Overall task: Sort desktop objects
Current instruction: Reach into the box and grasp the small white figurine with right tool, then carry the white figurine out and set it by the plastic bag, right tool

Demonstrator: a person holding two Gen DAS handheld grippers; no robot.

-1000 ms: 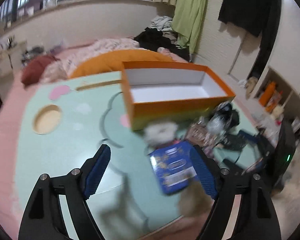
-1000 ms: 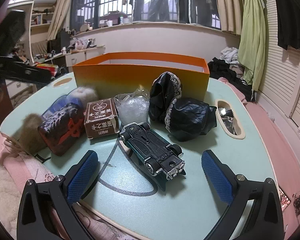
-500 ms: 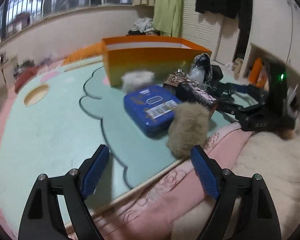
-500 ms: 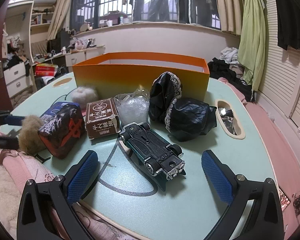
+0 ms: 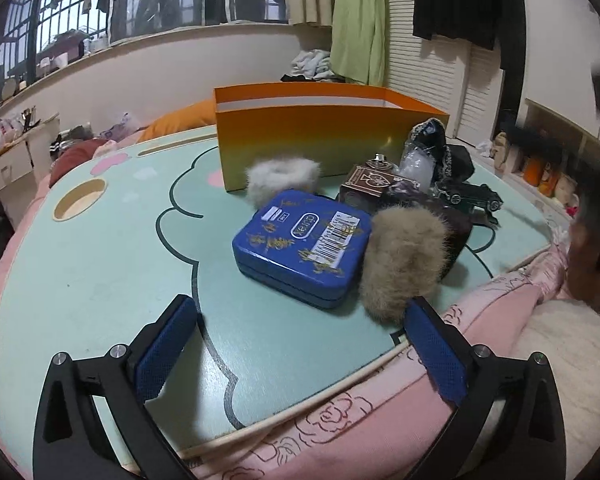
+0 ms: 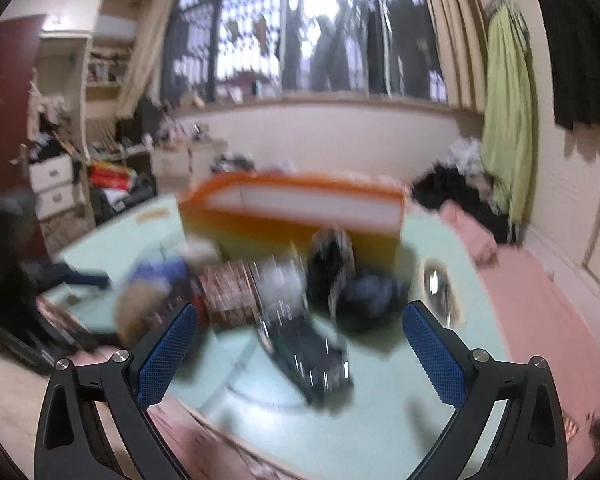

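Note:
In the left wrist view an orange box (image 5: 324,136) stands open on the mint table (image 5: 100,264). In front of it lie a white fur ring (image 5: 282,178), a blue tin (image 5: 304,242), a tan fur puff (image 5: 404,260), a brown card box (image 5: 370,182), a clear bag (image 5: 418,164), a black pouch (image 5: 450,152) and a dark toy car (image 5: 474,196). My left gripper (image 5: 300,348) is open and empty, just short of the tin. My right gripper (image 6: 300,352) is open and empty above the blurred toy car (image 6: 308,356), with the orange box (image 6: 296,212) behind.
The table has a round hole (image 5: 80,200) at its left and a slot near the box. A pink quilt (image 5: 420,420) lies under the table's near edge. Bedding, clothes and shelves surround the table.
My left gripper has moved closer to the tin and puff. My right gripper has lifted and pulled back; its view is now blurred by motion.

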